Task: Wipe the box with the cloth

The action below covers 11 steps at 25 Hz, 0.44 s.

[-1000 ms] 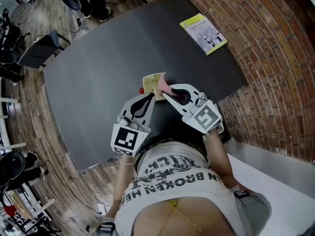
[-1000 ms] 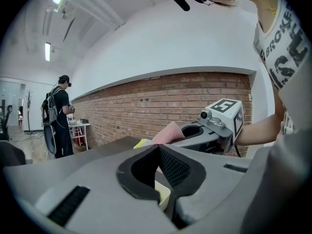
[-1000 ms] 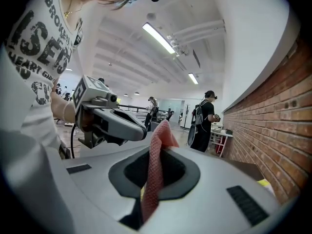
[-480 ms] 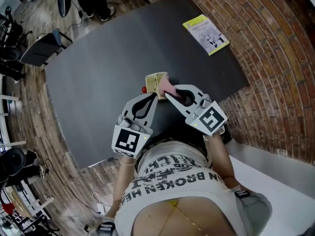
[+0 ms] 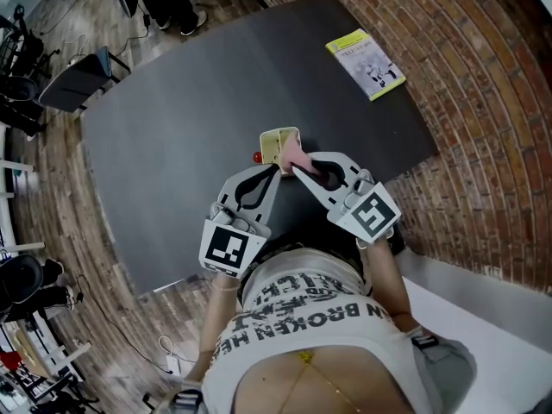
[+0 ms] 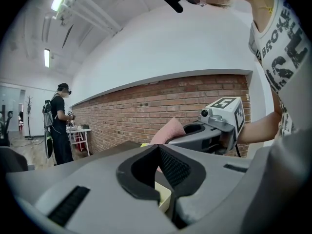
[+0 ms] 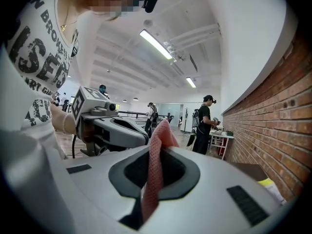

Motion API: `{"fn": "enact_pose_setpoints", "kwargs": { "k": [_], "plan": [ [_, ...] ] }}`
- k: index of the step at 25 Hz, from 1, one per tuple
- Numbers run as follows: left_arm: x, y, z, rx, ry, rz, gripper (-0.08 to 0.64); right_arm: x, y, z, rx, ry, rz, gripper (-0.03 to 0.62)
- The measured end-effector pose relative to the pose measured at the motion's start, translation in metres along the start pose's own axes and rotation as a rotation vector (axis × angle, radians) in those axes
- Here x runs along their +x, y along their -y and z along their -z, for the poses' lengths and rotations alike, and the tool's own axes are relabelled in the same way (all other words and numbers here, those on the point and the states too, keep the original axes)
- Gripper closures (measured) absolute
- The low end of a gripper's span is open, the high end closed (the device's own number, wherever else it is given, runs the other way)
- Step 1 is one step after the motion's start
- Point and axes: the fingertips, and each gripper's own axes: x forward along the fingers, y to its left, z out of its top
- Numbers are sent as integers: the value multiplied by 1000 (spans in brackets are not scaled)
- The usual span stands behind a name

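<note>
The left claw point(image 5: 274, 170) has its jaws closed together. In the left gripper view a pale edge of the box point(image 5: 276, 142) shows low between them. I judge that it pinches a thin wall of the box, to keep it steady above the dark counter point(image 5: 172, 128), close to the side where the person stands. The broad face of the box is turned up toward the head camera, which offers this face for wiping.

The right claw point(image 5: 296, 167) is clamped on the pink cloth point(image 5: 298, 154). The fabric runs between its jaws and stands out past the tips in a soft fold, so the fold and not the hard claw meets the box. In the head view the cloth touches the right side of the box, so the wiping seems to be under way.

I can read no print on the box. A red spot point(image 5: 257, 157) sits just beside its lower left corner, and I cannot tell if it belongs to it. The yellow-green booklet point(image 5: 366, 63), well apart at the far corner of the counter, has print too small to read. On the person's shirt point(image 5: 319, 304) the word "BROKEN" is readable. The marker cubes point(image 5: 373, 214) carry only black-and-white square patterns.
</note>
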Motion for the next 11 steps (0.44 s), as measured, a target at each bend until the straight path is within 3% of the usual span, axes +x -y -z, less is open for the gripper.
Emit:
{"fn": "enact_pose_setpoints", "kwargs": {
  "k": [11],
  "plan": [
    [0, 3, 5, 21, -22, 6, 554, 4, -5, 3, -16, -21, -9, 575]
  ]
}}
